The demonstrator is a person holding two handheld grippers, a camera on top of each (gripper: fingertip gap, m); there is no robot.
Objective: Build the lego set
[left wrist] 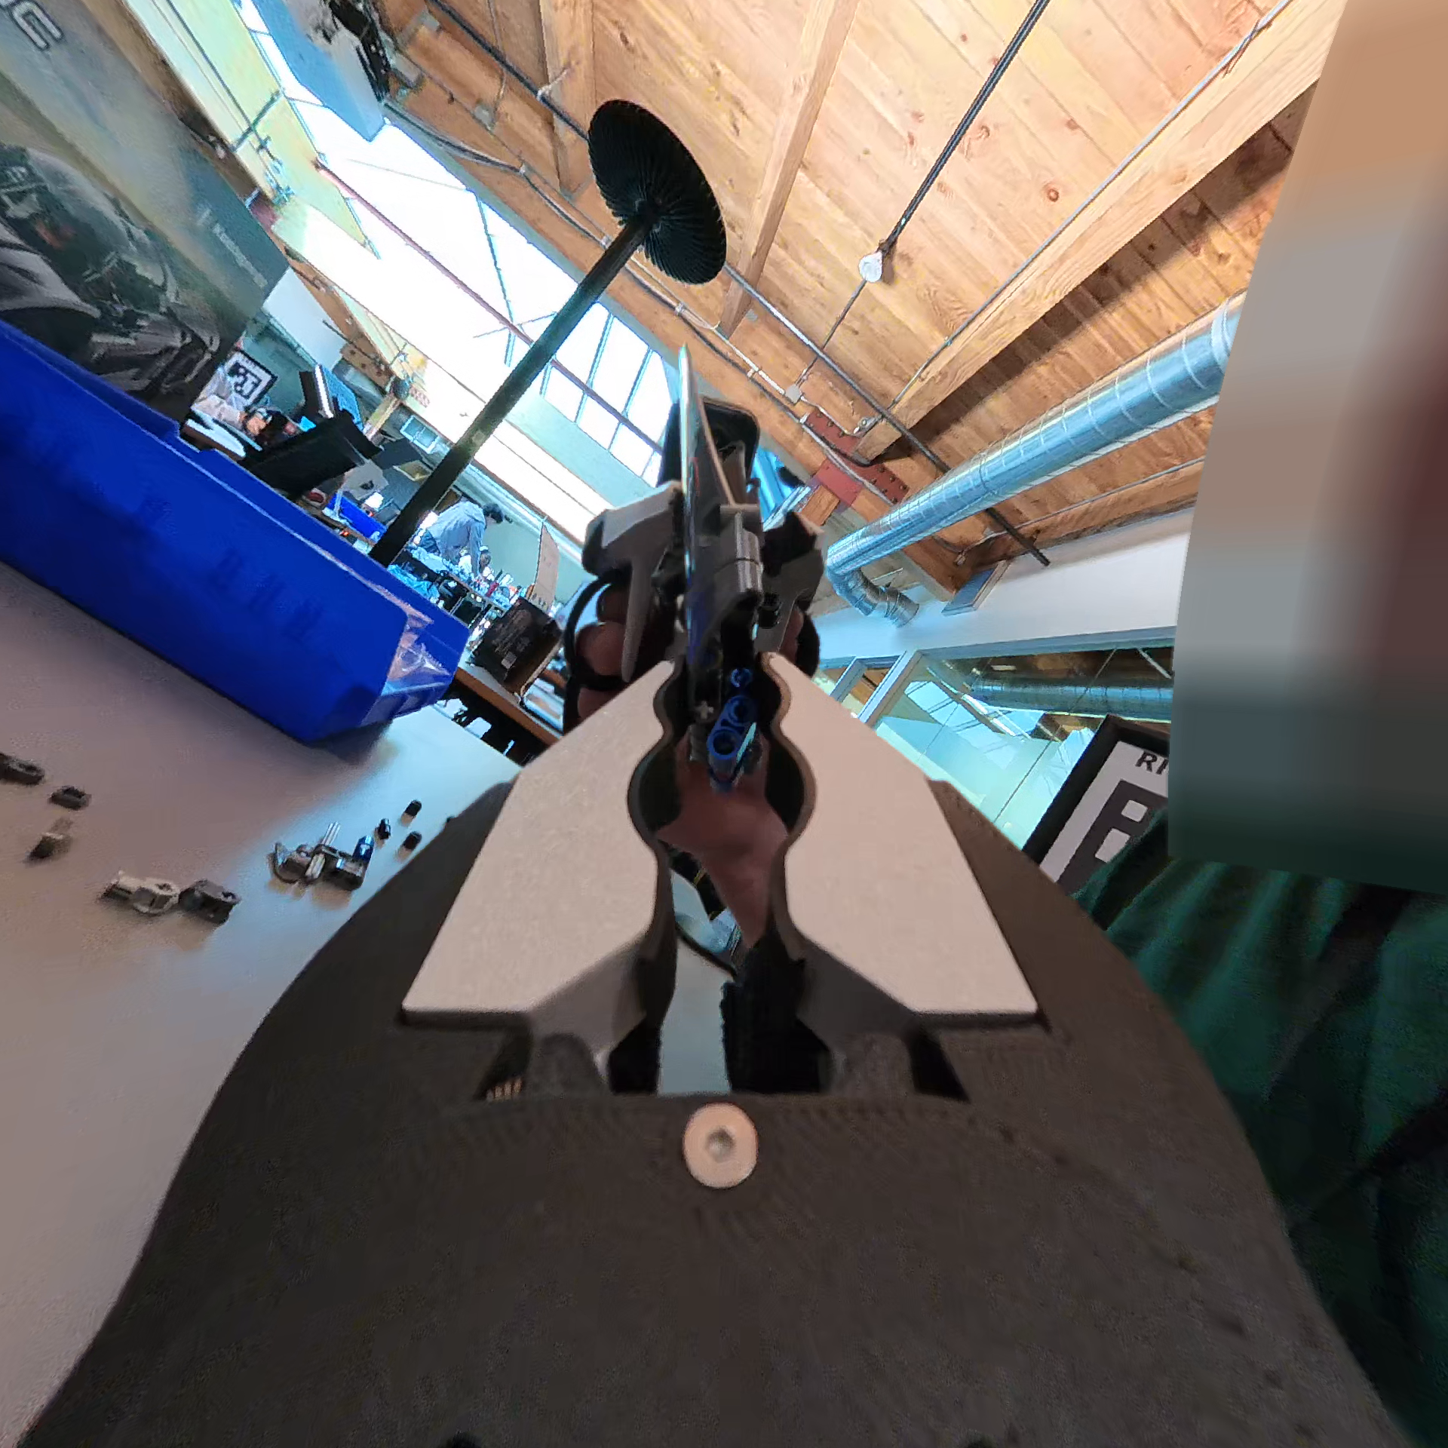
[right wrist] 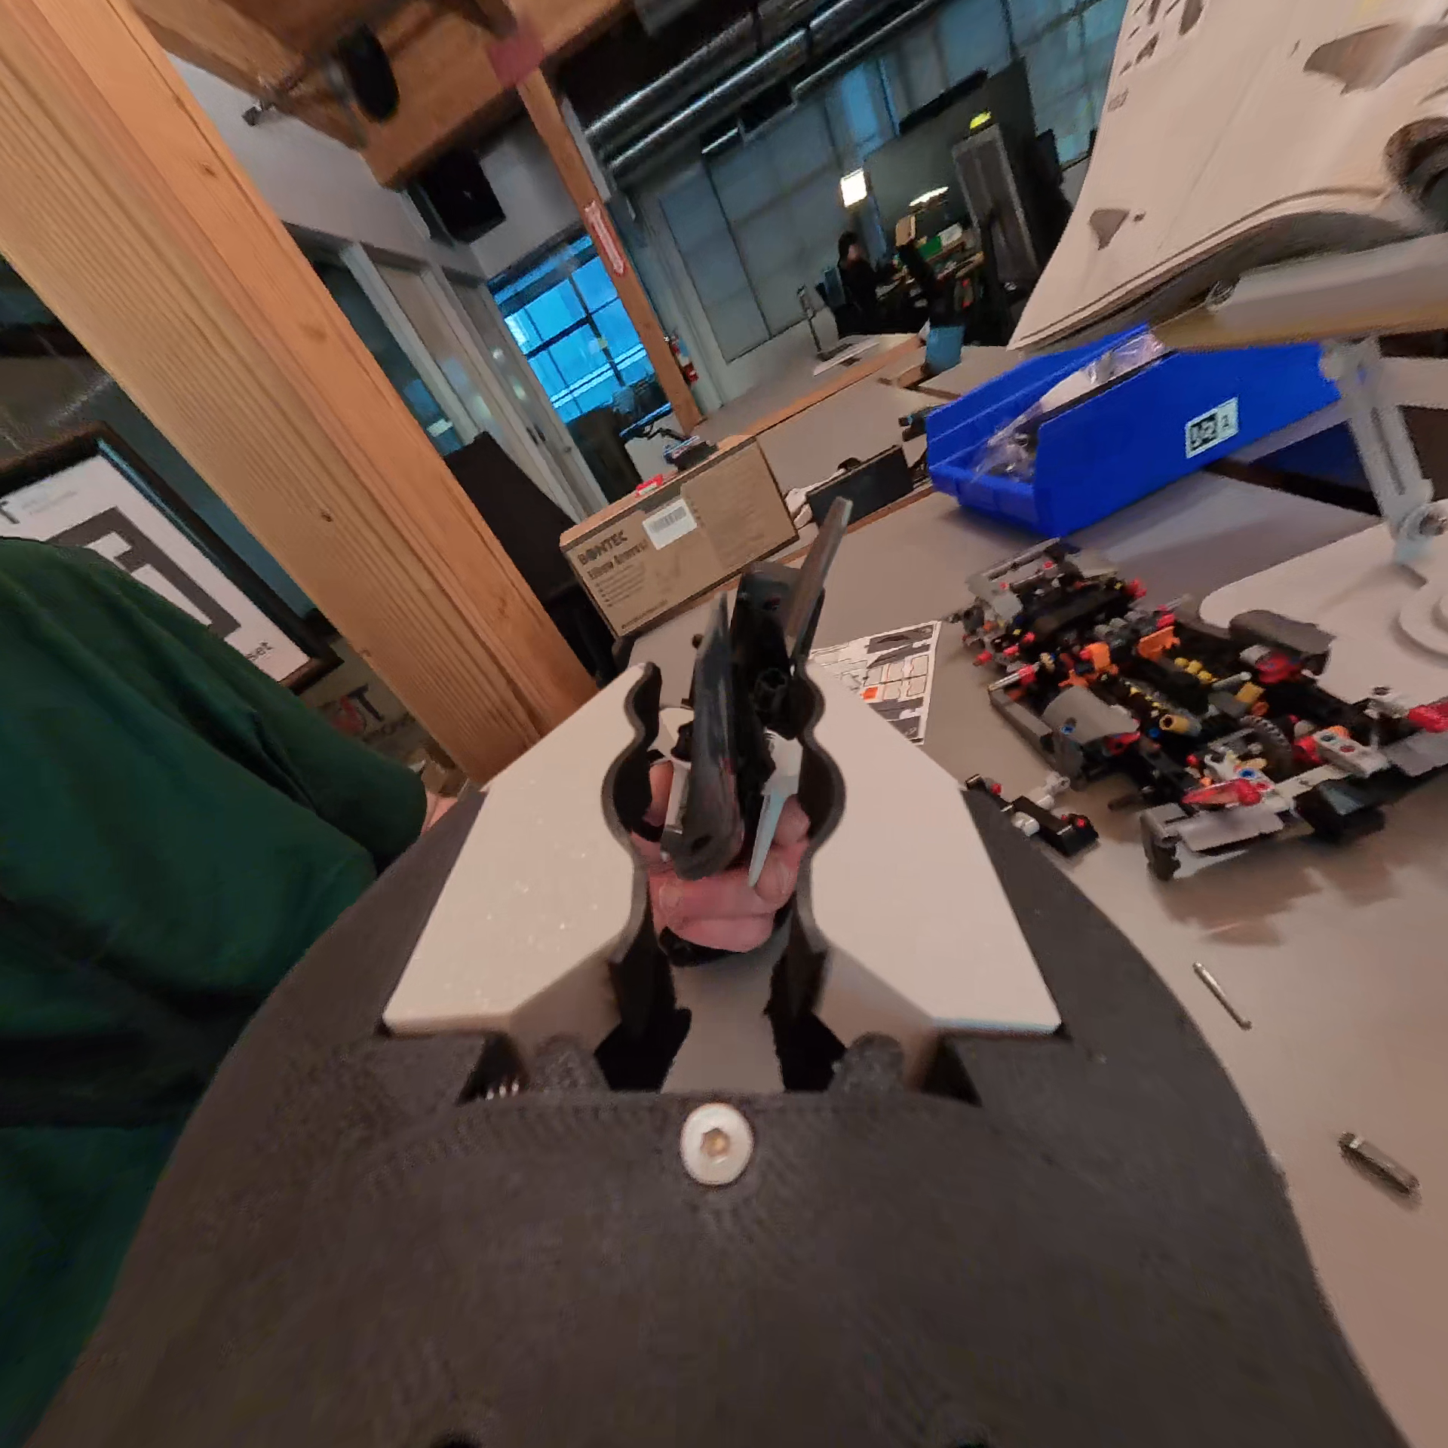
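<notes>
My left gripper is raised off the table and shut on a small lego sub-assembly with blue pins, grey parts and a dark panel sticking up past the tips. My right gripper is shut on a sub-assembly of black panels with a pale grey piece beside them. I cannot tell if both hold the same piece. A hand shows behind the fingers. The part-built lego car chassis lies on the grey table to the right. Loose small pieces lie at the left.
A blue bin stands at the back, also in the left wrist view. An open instruction book sits on a stand. A leaflet, a cardboard box, a wooden post and a person's green sleeve are close. Left tips to right tips: about 4 centimeters.
</notes>
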